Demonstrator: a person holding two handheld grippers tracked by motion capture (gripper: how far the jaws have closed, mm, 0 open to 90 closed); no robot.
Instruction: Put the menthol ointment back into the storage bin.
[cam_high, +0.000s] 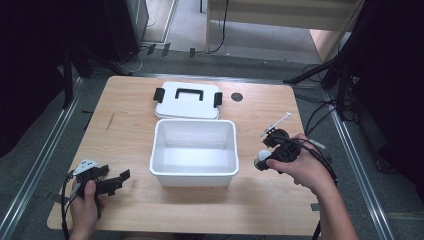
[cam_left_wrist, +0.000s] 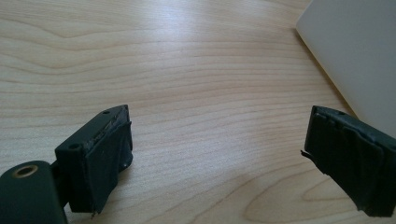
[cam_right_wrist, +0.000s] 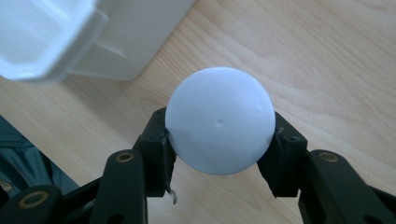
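Clamping a white ball (cam_right_wrist: 219, 120), right tongs (cam_right_wrist: 219, 140) point tableward.

The high view looks forward and down from above the person's side, taking in the whole wooden worktop (cam_high: 130, 125) with the open white bin (cam_high: 194, 150) at its centre and floor beyond. The left gripper view sits low and close over bare wood, facing along the left hand-held gripper (cam_left_wrist: 215, 154), with a wall of the bin at its upper right. The right gripper view looks closely down along the right hand-held gripper (cam_right_wrist: 219, 154) at the wood, sharing the bin's corner at upper left.
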